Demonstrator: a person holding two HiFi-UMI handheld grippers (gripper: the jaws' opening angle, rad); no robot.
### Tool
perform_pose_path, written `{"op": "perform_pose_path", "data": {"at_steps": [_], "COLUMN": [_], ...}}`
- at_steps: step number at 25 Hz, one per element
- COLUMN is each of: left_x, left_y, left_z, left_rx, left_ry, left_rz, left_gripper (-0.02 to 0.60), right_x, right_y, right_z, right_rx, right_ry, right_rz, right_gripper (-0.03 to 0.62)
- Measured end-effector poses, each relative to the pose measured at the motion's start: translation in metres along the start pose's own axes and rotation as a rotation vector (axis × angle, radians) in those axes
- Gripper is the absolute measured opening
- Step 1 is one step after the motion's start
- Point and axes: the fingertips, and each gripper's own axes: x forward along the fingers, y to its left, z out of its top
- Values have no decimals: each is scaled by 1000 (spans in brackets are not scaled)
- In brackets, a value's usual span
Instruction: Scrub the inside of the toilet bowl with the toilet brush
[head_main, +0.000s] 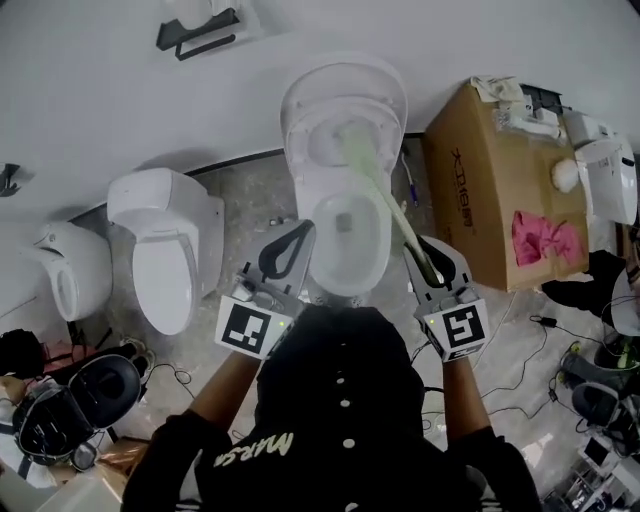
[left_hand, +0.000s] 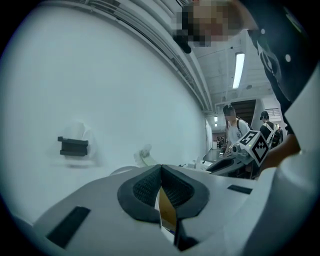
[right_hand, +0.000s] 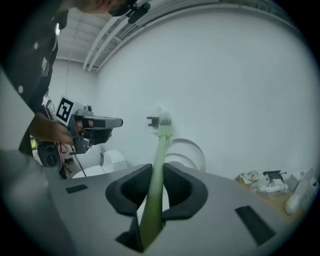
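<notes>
Toilet brush (head_main: 385, 195) is clamped by its green handle between the jaws of the right hand-held gripper (head_main: 432, 268). It is seen slanting up and away over the toilet bowl (head_main: 378, 250), with the bristle head (head_main: 352, 140) in front of the raised lid (head_main: 340, 85). In the right gripper view the head is seen held high, level with the lid's top edge against the wall, so the bristles are judged not to be in the bowl yet. The left hand-held gripper (head_main: 290, 245) is held beside the bowl's near rim, its jaws together and nothing gripped. For a good scrub, the head should be tipped down and lowered inside the rim before any stroke is made. The handle should be kept firmly pinched so that it is not twisted between the pads under pressure. Strokes are best kept inside the bowl, so that the lid is not knocked or splashed.
</notes>
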Motion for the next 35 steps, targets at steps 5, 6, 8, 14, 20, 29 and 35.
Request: {"op": "perform_pose_path", "data": {"at_steps": [5, 6, 8, 14, 20, 29, 35], "left_x": [-13, -15, -20, -38, -39, -39, -34], "left_y": [-7, -8, -10, -10, -16, -20, -19], "left_z": [44, 51, 62, 83, 109, 122, 124], "left_rx": [21, 25, 34, 90, 111, 111, 115], "left_ry": [-66, -78, -96, -122, -179, -208, -212], "left_rz": [-13, -14, -10, 7, 12, 14, 8], "left_gripper": [26, 26, 26, 26, 26, 25, 26], "right_x": [-15, -19, -26, -48, -63, -70, -62], "right_y": [0, 1, 2, 7, 0, -3, -4], "right_z": [71, 84, 106, 142, 164, 190, 189], "right_rx": [-12, -11, -18, -73, -86, -44, -36], "right_ry": [-164, -193, -241, -307, -370, -450, -442], "right_rz": [-32, -31, -26, -29, -33, -33, -29], "right_gripper": [89, 89, 89, 89, 89, 89, 89]}}
